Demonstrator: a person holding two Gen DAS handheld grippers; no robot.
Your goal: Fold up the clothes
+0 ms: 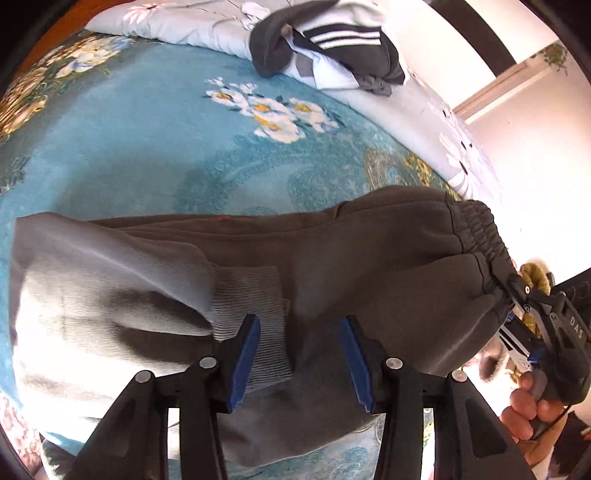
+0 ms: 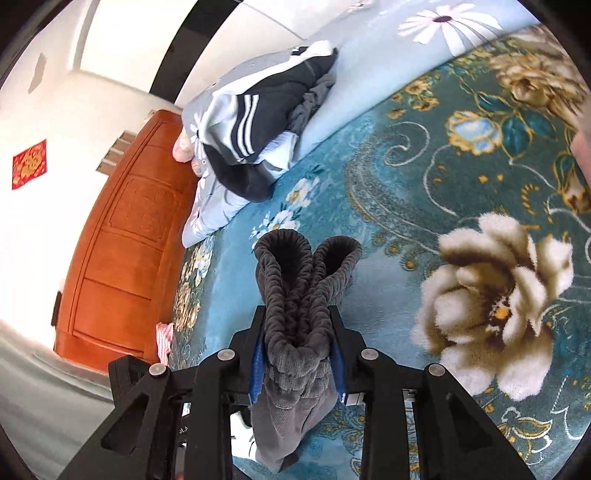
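Note:
Grey sweatpants lie folded across a blue floral blanket. Their ribbed ankle cuff rests over the body of the pants, between the fingers of my left gripper, which is open just above the fabric. My right gripper is shut on the gathered elastic waistband and holds it up off the blanket. In the left wrist view the right gripper shows at the right edge, clamped on the waistband.
A pile of dark and white striped clothes lies on a pale grey quilt at the far side of the bed. An orange wooden headboard stands beyond. White walls surround the bed.

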